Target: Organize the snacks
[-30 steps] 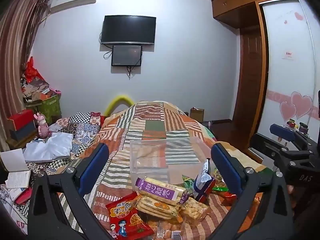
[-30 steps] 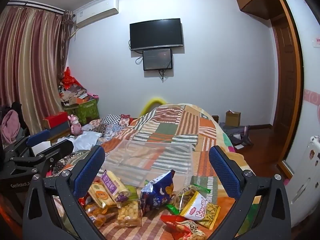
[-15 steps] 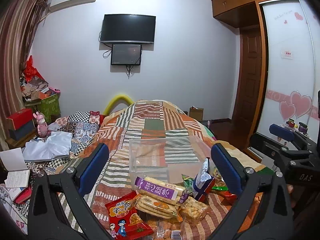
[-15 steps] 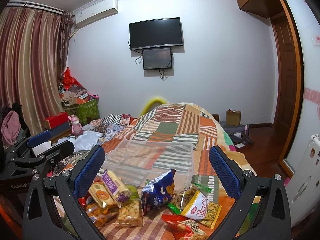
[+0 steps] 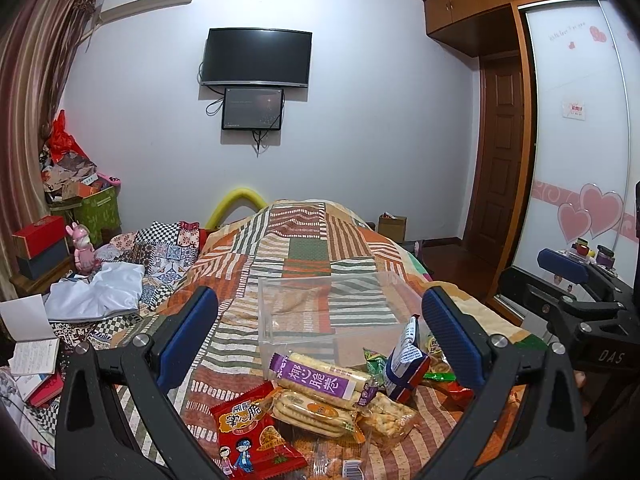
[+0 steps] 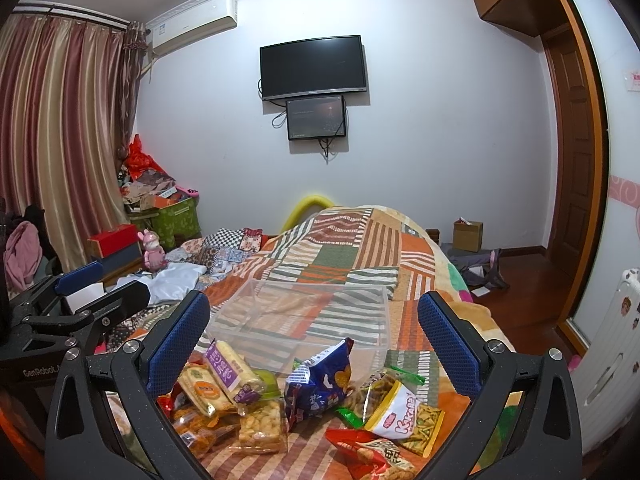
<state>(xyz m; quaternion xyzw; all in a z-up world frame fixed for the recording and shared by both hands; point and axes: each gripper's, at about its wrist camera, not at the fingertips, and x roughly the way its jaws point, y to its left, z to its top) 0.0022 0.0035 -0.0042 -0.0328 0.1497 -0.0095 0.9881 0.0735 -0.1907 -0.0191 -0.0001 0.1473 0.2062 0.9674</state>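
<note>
A clear plastic bin [image 5: 320,312] sits empty on the patchwork bedspread; it also shows in the right wrist view [image 6: 304,316]. A heap of snack packs lies in front of it: a purple-label biscuit pack [image 5: 320,376], a red packet [image 5: 250,436], a blue bag [image 5: 406,360] standing upright, seen too in the right wrist view [image 6: 320,384], and a yellow-white bag [image 6: 396,416]. My left gripper [image 5: 320,328] is open above the heap, holding nothing. My right gripper [image 6: 316,328] is open above the heap, holding nothing.
The striped patchwork bedspread [image 5: 312,248] stretches behind the bin. Clothes and a white garment [image 5: 96,292] lie left of the bed, with boxes [image 5: 40,244] and a pink toy. The wooden floor and door [image 6: 572,184] are on the right.
Both views have tilted slightly upward; the grippers have stayed open over the snack heap. No snack has moved.
</note>
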